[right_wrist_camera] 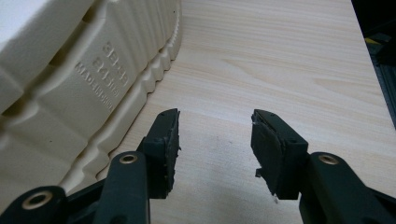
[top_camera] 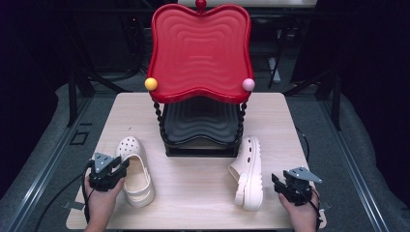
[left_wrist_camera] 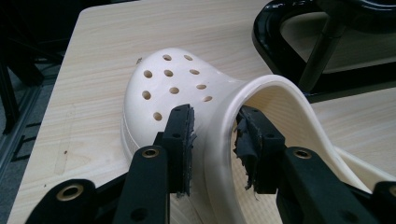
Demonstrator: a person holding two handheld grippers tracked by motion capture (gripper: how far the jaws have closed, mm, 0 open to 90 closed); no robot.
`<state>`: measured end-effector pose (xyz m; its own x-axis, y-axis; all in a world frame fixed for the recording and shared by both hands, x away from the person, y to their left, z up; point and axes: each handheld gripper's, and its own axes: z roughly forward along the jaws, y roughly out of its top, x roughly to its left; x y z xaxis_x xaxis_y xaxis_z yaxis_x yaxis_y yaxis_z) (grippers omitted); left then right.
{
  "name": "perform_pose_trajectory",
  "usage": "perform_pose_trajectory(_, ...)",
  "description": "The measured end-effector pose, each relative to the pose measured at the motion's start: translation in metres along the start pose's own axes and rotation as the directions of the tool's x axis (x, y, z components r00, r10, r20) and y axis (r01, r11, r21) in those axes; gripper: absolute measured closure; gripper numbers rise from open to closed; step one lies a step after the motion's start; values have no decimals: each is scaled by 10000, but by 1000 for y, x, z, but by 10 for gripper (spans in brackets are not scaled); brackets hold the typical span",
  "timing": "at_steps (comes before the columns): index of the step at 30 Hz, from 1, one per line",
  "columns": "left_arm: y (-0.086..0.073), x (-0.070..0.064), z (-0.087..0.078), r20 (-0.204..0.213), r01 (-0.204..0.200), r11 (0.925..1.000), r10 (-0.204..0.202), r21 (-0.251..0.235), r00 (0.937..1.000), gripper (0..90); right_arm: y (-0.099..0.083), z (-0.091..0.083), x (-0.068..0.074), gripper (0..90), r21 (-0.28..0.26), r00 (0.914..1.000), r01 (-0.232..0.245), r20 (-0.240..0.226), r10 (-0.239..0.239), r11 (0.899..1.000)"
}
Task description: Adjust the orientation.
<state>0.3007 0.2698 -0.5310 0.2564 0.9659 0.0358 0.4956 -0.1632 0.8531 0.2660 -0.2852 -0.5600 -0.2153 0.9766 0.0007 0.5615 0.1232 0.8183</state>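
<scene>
Jaws of the left gripper (left_wrist_camera: 212, 140) straddle the opening rim of the left clog (left_wrist_camera: 187, 98), one inside and one outside, apart and not yet clamped. Right gripper (right_wrist_camera: 212, 140) hangs with jaws apart over bare table (right_wrist_camera: 280, 56), just beside the right clog (right_wrist_camera: 70, 79), which lies on its side. Foam clogs look light and springy; the collar rim should take a pinch best. Farther back stands the red two-tier rack (top_camera: 200, 48), whose lower black tray is shadowed.
</scene>
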Motion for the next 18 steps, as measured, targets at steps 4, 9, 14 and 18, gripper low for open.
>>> perform_pose_trajectory(4, 1, 0, 4, -80, -304, 9995, 304, -4, 9995, 650, 0, -1, -1, 515, 144, 9999, -42, -111, 44, 9999)
perform_pose_trajectory(9, 0, 2, 9, 3, -446, 9990, 446, 40, 9990, 654, 1, -1, 1, 515, 361, 9998, 33, -174, -27, 9993)
perform_pose_trajectory(14, -2, 5, 7, 6, -441, 9990, 441, -34, 9990, 684, 0, 1, 1, 515, 256, 9998, 37, -184, -32, 9997)
perform_pose_trajectory(18, -3, 8, 4, -14, -443, 9990, 443, -25, 9990, 699, 0, 1, -2, 516, 268, 9996, -154, -222, 160, 9995)
